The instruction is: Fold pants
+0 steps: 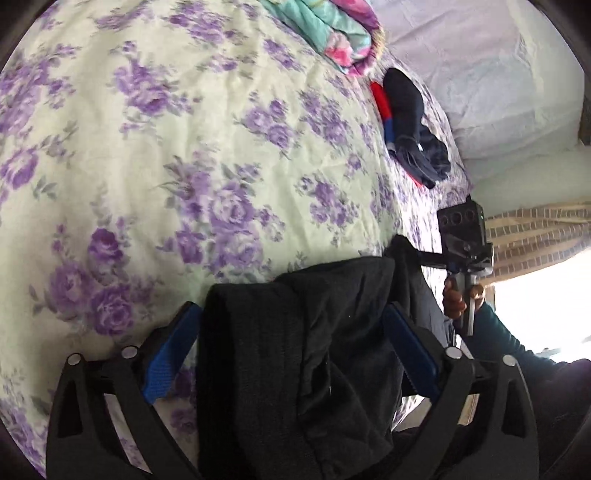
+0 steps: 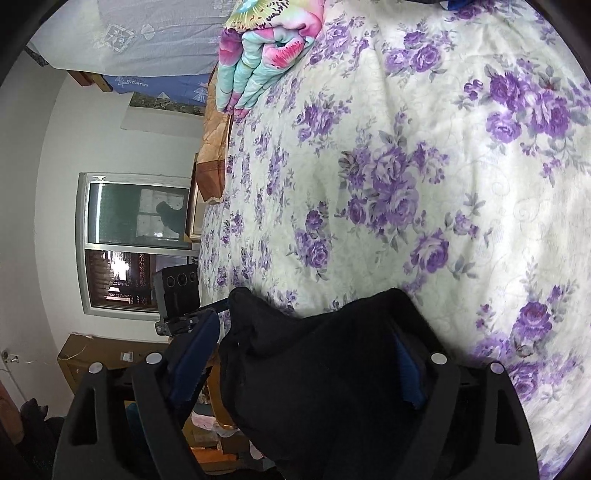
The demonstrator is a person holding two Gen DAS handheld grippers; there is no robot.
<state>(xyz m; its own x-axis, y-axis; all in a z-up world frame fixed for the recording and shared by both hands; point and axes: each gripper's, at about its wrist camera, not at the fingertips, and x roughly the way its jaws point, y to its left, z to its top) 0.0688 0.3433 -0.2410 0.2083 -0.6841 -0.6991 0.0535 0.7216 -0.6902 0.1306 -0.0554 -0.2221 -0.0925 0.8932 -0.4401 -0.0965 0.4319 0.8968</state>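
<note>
The black pants (image 1: pixel 314 350) hang bunched between the blue-padded fingers of my left gripper (image 1: pixel 293 321), which is shut on the fabric just above the bed. In the right wrist view the same pants (image 2: pixel 314 369) fill the gap of my right gripper (image 2: pixel 308 336), also shut on them. The right gripper also shows in the left wrist view (image 1: pixel 463 243), held by a hand at the bed's edge. The left gripper shows in the right wrist view (image 2: pixel 177 295). Both hold the pants raised over the floral bedsheet (image 1: pixel 184 147).
A folded colourful quilt (image 1: pixel 332 33) lies at the bed's far end, also in the right wrist view (image 2: pixel 266 55). A pile of dark and red clothes (image 1: pixel 410 125) lies near the bed's edge. A window (image 2: pixel 129 240) and a cardboard box (image 2: pixel 107 354) stand beside the bed.
</note>
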